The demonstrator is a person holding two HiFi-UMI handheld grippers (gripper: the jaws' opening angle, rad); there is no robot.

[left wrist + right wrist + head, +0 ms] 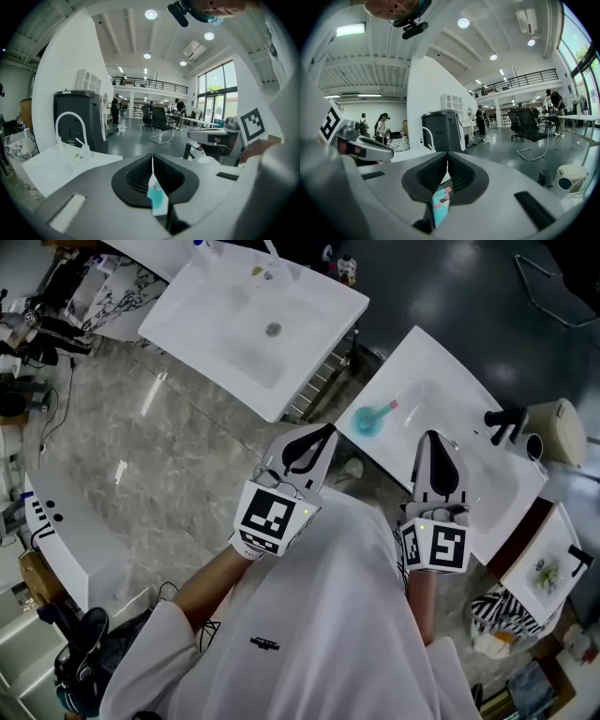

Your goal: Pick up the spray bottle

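Note:
A teal spray bottle point(373, 418) with a pink trigger lies on its side in the white sink basin point(441, 381) in front of me. My left gripper point(326, 432) hovers just left of the basin's near corner, jaws shut and empty. My right gripper point(432, 437) is over the basin, right of the bottle, also shut with nothing in it. In the left gripper view the jaws point(152, 158) meet at their tips and a sliver of the teal bottle point(157, 200) shows below them. The right gripper view shows shut jaws point(447, 154) with the bottle point(440, 206) beneath.
A second white basin point(225, 343) stands at the upper left, with a metal rack point(323, 381) between the two. A black faucet point(502, 418) and a beige object point(560, 431) sit at the sink's right end. Grey marble floor point(141, 456) lies at the left.

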